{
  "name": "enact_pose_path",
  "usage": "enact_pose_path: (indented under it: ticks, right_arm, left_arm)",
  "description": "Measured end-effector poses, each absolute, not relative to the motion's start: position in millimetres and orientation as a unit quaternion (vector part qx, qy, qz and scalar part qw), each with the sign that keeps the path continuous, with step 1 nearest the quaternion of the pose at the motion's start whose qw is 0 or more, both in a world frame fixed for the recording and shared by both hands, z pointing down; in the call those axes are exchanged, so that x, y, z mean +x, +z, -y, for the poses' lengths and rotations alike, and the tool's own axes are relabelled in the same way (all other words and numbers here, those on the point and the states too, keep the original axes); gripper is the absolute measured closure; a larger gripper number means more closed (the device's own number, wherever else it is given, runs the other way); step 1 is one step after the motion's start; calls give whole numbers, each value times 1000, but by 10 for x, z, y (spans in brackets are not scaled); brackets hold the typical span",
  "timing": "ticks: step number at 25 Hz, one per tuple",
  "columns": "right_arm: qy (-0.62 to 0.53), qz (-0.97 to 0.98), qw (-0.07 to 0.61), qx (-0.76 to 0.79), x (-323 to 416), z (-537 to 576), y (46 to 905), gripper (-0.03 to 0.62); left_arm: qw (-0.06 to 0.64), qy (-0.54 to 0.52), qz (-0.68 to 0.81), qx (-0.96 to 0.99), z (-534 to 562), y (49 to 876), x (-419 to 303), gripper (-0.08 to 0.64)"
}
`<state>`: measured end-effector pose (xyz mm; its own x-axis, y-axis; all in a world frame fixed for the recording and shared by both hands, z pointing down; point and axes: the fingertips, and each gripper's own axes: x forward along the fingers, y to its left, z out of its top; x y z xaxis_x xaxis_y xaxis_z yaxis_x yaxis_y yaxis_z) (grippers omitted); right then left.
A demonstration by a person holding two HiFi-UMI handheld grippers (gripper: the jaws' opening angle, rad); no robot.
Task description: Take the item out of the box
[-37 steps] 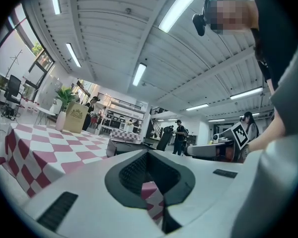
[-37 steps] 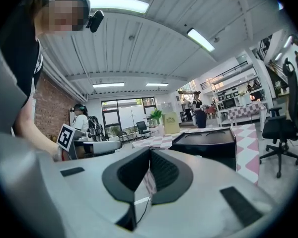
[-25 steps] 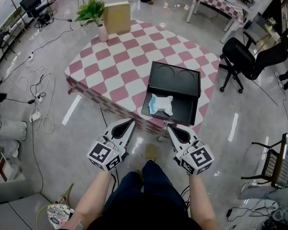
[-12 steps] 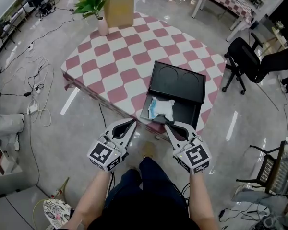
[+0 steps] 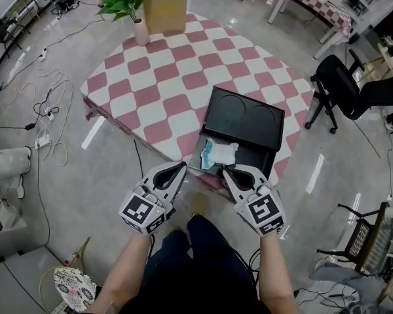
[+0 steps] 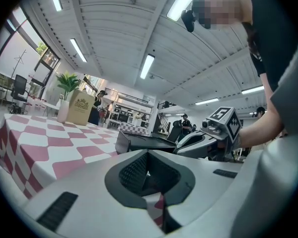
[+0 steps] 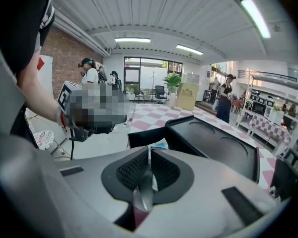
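Note:
An open black box (image 5: pixel 243 131) sits at the near right corner of the checked table (image 5: pixel 170 77), its lid folded back. Inside its near half lies a white and blue crumpled item (image 5: pixel 218 154). My right gripper (image 5: pixel 225 171) is shut, its tip just short of the box's near edge, close to the item. My left gripper (image 5: pixel 182 166) is shut too, empty, off the table's edge left of the box. In the right gripper view the box (image 7: pixel 218 150) and the item (image 7: pixel 160 144) lie just past the closed jaws. The left gripper view shows the box (image 6: pixel 144 142) from the side.
A potted plant (image 5: pixel 126 8) and a tan carton (image 5: pixel 165 9) stand at the table's far corner. Black office chairs (image 5: pixel 344 87) are to the right. Cables (image 5: pixel 49 103) trail on the floor at left. My legs are below the grippers.
The table and box have come closer in view as I stepped forward. Both grippers have neared the table's edge, the right one now almost at the box. Both stayed shut.

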<state>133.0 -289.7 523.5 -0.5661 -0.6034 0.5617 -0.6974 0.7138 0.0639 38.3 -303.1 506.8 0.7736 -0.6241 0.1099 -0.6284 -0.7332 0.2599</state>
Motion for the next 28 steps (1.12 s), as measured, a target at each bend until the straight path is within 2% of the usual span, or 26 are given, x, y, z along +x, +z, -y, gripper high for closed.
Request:
enact_pose_path:
  ticks: [1,5,7,11,12,28]
  right_arm:
    - [85,882,288,364,1330,2921,5256,561]
    - [88,881,314,342,1324,3006,5375,560]
    - [90,881,329,326,1312,3042,5435,531]
    - [94,881,358,296,1279,3126,5534,528]
    - [96,880,365,289,1271,3143,5560,505]
    - [55,837,513,181,1247,3154,5924,494]
  left_arm:
    - [145,9,339,930,3046,5079,389,557]
    - [149,10,344,927,3091,5101,409,557]
    - [146,12,345,927,3116,5107,415,557]
    - [143,16,353,924,3193,5136,407,557]
    - [144,17,355,924,3208,5142,406,557]
    - [149,8,358,922,3247,5169,409,557]
